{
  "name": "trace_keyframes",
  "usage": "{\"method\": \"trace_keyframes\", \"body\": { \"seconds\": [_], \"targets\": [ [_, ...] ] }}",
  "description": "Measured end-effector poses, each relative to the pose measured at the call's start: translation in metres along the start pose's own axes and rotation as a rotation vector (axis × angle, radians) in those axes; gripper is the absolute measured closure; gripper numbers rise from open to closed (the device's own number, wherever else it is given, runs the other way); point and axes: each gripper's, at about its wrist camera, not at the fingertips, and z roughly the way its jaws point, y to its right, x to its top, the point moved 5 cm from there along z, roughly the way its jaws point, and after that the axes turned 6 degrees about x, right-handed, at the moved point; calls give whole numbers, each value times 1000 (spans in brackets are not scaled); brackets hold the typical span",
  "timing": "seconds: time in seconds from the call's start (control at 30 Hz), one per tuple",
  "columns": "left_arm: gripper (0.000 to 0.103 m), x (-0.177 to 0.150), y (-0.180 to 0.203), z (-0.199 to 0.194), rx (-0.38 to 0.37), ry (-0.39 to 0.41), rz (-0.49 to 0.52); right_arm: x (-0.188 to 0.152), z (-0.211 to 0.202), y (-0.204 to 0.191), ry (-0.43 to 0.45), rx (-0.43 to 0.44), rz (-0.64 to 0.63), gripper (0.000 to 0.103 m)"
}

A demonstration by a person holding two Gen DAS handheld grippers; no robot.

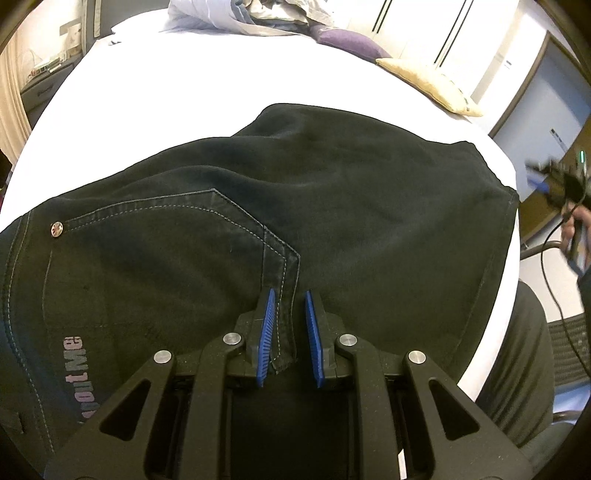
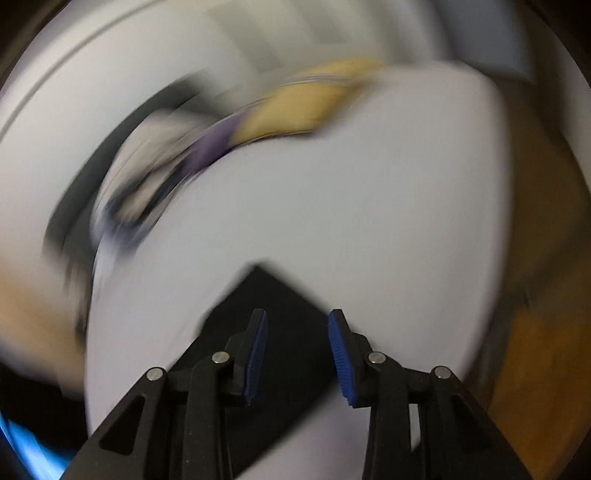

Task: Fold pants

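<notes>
While the left hand-held gripper (image 1: 288, 332) pinches a seamed edge of the black pants (image 1: 332, 206), the right hand-held gripper (image 2: 297, 354) hangs with its jaws apart.

Blue ribbed pads (image 1: 266, 332) of the left one close on the stitched denim strip; the pants lie folded across the white bed (image 1: 221, 81). Nothing sits between the right one's pads, only a dark corner of the pants below, blurred. Farther up the bed lie a yellow pillow (image 1: 432, 83), a purple pillow (image 1: 351, 40) and a heap of clothes (image 1: 251, 14).
</notes>
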Motion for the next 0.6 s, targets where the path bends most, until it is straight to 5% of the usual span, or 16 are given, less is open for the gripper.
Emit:
{"method": "trace_keyframes", "body": {
  "seconds": [0.13, 0.3, 0.4, 0.6],
  "targets": [
    [86, -2, -5, -2, -15, 9, -15, -5, 53, -115, -219, 115, -492, 65],
    [86, -4, -11, -5, -28, 14, -22, -42, 117, -190, -430, 145, -971, 65],
    [86, -5, -14, -7, -42, 17, -36, -54, 148, -196, -565, 152, -1065, 65],
    [86, -3, -20, -7, -66, 21, -49, -64, 186, -177, -700, 113, -1096, 65]
  ]
}}
